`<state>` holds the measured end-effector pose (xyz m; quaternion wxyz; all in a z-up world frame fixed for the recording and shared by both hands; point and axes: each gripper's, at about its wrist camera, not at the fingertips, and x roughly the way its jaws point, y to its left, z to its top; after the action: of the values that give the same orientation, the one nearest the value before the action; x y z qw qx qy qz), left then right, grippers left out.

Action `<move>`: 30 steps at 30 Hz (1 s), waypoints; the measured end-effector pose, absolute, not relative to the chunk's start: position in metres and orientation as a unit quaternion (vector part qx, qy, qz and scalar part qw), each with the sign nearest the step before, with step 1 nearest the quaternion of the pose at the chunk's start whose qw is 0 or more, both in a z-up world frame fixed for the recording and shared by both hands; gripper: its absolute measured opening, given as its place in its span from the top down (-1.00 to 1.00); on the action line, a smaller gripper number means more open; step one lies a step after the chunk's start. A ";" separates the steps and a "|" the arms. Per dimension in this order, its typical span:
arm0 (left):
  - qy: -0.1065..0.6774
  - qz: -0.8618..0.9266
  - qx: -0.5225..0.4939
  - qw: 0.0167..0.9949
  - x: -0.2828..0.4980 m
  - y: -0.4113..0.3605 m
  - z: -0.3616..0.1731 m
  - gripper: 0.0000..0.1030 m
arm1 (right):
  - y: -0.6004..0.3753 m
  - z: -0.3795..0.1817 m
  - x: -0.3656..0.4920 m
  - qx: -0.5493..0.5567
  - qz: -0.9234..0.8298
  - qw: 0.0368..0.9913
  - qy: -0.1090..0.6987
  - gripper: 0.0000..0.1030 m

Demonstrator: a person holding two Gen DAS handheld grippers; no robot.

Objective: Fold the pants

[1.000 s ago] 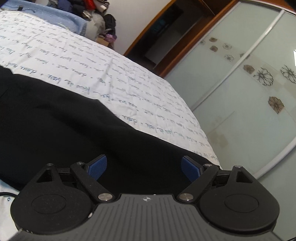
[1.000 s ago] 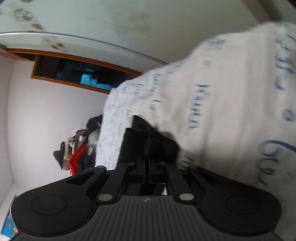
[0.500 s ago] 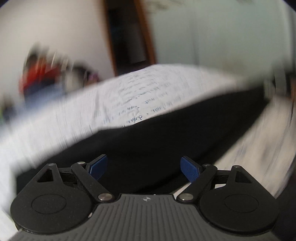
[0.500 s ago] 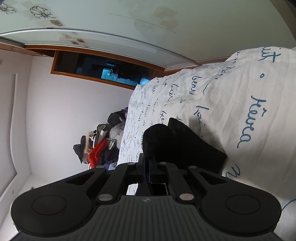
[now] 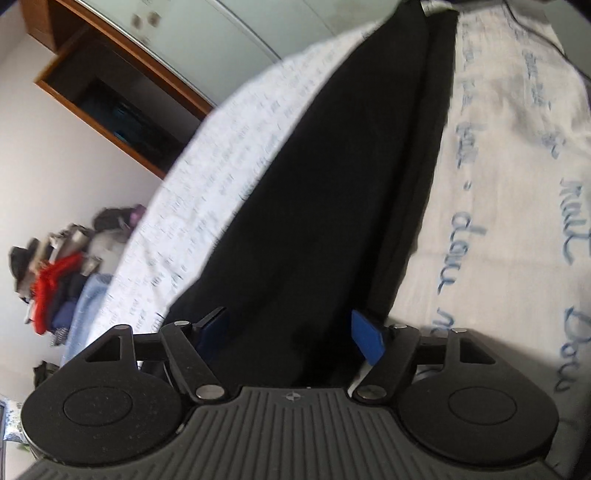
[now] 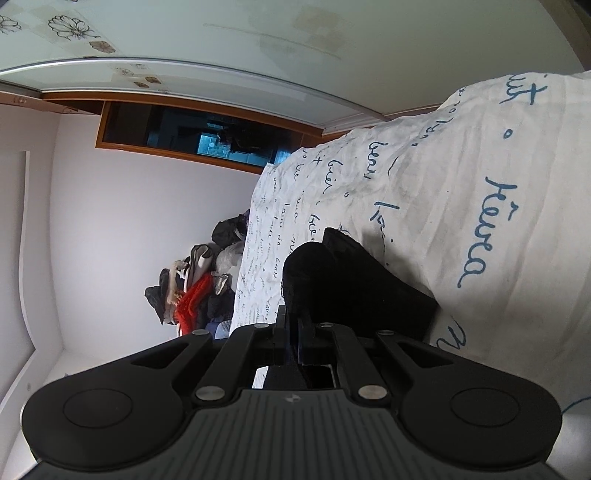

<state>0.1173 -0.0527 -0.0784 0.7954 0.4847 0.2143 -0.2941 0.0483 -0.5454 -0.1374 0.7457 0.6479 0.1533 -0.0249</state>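
Note:
Black pants [image 5: 332, 192] lie stretched along a white bedsheet [image 5: 509, 221] printed with blue handwriting. My left gripper [image 5: 290, 332] hangs over the near end of the pants. Its jaws are closing with the black fabric between the blue pads [image 5: 365, 338], and the pads stand apart from the cloth. In the right wrist view my right gripper [image 6: 291, 325] is shut on a bunched edge of the pants [image 6: 354, 284], which rises in a fold just beyond the fingertips. The sheet [image 6: 480, 206] lies to the right of it.
A pile of clothes [image 5: 55, 280] with something red in it sits past the far end of the bed, also visible as a clothes heap [image 6: 192, 291]. A wardrobe with pale sliding doors [image 6: 221, 33] and a dark open niche [image 5: 110, 103] stands beyond the bed.
The left wrist view has rolled strongly and dropped closer to the pants; its blue pads stand nearer together. The right gripper stays shut on the fabric and has barely moved.

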 end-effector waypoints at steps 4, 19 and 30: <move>0.233 -0.303 0.483 0.788 0.136 -0.053 -0.074 0.12 | -0.544 -0.137 0.052 0.644 -0.024 0.748 0.156 0.91; 0.271 -0.328 0.425 0.799 0.131 -0.028 -0.045 0.84 | -0.555 -0.131 0.029 0.627 -0.038 0.756 0.187 0.92; 0.341 -0.372 0.295 0.811 0.146 -0.003 -0.047 0.35 | -0.573 -0.139 0.024 0.627 -0.042 0.740 0.239 0.82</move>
<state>0.1464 -0.0032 -0.0470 0.8115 0.2946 0.3411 -0.3720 0.0241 -0.5729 -0.1394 0.7405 0.6266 0.2395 -0.0417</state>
